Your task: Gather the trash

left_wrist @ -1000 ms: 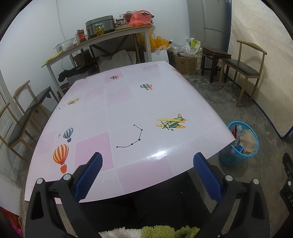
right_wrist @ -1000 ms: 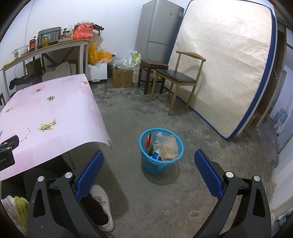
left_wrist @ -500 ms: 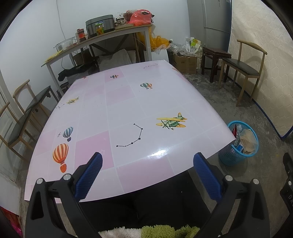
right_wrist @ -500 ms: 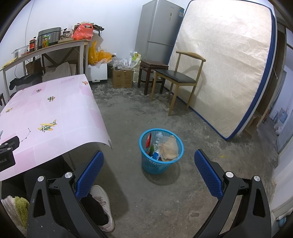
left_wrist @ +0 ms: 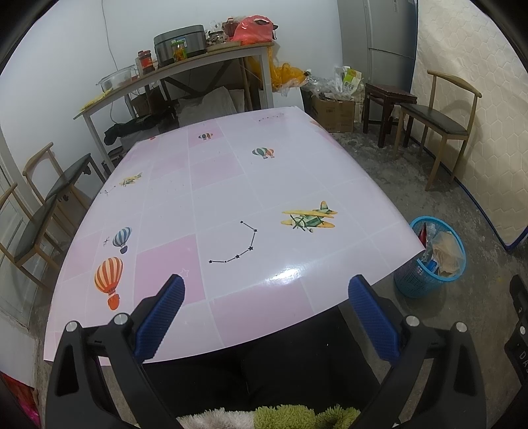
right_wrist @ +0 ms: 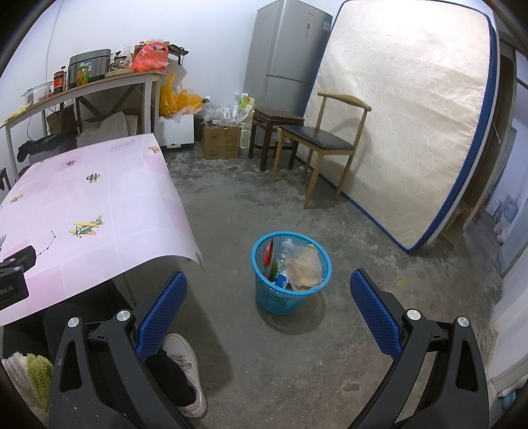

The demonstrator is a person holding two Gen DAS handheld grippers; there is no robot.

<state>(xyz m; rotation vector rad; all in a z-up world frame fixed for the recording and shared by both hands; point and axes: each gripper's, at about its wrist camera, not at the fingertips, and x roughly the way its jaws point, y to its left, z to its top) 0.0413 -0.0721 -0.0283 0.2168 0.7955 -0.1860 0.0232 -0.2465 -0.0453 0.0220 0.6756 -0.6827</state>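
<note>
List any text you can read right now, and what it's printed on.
"bot.AI", start cut off: on the left gripper body at the right wrist view's left edge.
"DA", cut off: on the right gripper body at the left wrist view's right edge.
Fridge door stickers, cardboard box print, jar labels: too small to read.

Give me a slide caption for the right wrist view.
Open right tool faces a blue basket of trash on the concrete floor, beside the pink table.
</note>
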